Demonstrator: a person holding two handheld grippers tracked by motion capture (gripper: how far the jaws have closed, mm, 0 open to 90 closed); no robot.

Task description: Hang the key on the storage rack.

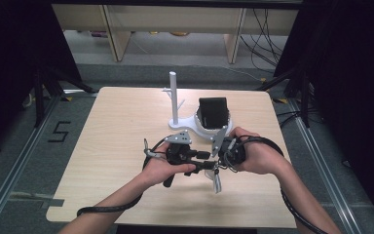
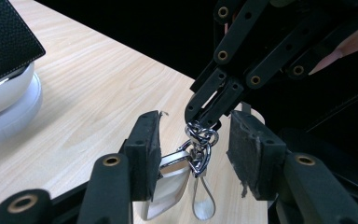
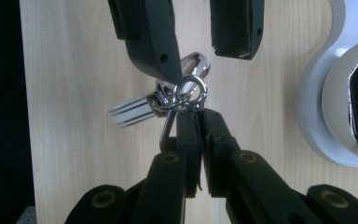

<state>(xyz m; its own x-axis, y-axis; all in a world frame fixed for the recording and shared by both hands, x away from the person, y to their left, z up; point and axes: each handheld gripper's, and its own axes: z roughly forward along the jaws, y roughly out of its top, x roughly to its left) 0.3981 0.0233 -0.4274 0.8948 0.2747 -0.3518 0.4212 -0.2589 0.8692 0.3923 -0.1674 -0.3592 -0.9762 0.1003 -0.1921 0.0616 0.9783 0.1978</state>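
Note:
A metal keychain with linked rings and a silver fob hangs above the wooden table. My right gripper is shut on its top ring, seen from the other side as black jaws pinching the chain. My left gripper is open, its pads standing either side of the chain, and the gap to the right pad is plain. In the high view both grippers meet at mid-table, left gripper facing right gripper, with the fob dangling below.
A white stand with an upright post and a round white base carrying a black leather case sits just behind the hands. The table's right edge is close to the right hand. Cables trail off the front edge.

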